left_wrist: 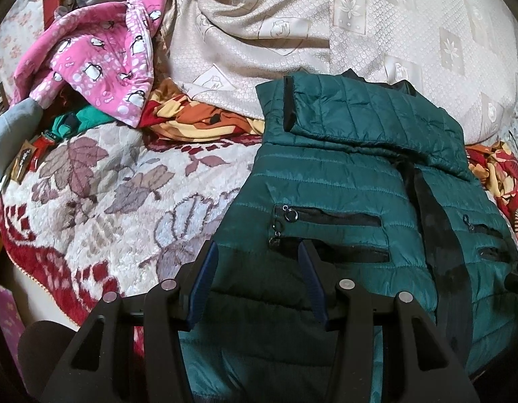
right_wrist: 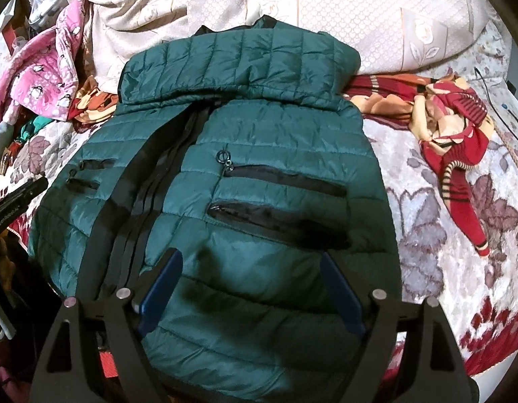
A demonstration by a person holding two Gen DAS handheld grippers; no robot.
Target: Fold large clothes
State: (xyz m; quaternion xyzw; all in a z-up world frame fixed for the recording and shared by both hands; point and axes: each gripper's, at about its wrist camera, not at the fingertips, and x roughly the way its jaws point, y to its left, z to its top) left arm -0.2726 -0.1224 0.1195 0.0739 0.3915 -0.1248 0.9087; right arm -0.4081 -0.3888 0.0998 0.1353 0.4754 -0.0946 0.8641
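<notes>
A dark green quilted puffer jacket (left_wrist: 342, 181) lies front-up on the bed, sleeves folded across its top, black zipper down the middle; it also fills the right wrist view (right_wrist: 245, 141). My left gripper (left_wrist: 257, 248) is open and empty, hovering over the jacket's lower left part near its pocket zippers (left_wrist: 326, 218). My right gripper (right_wrist: 250, 257) is open and empty over the jacket's lower right part, below its pocket zippers (right_wrist: 282, 181). The left gripper's body shows at the left edge of the right wrist view (right_wrist: 17, 198).
A floral fleece blanket (left_wrist: 118, 194) covers the bed. A pink penguin-print garment (left_wrist: 97, 63) and other clothes are piled at the far left. A beige patterned cover (left_wrist: 292, 27) lies behind. A red and orange cloth (right_wrist: 450, 127) lies to the right.
</notes>
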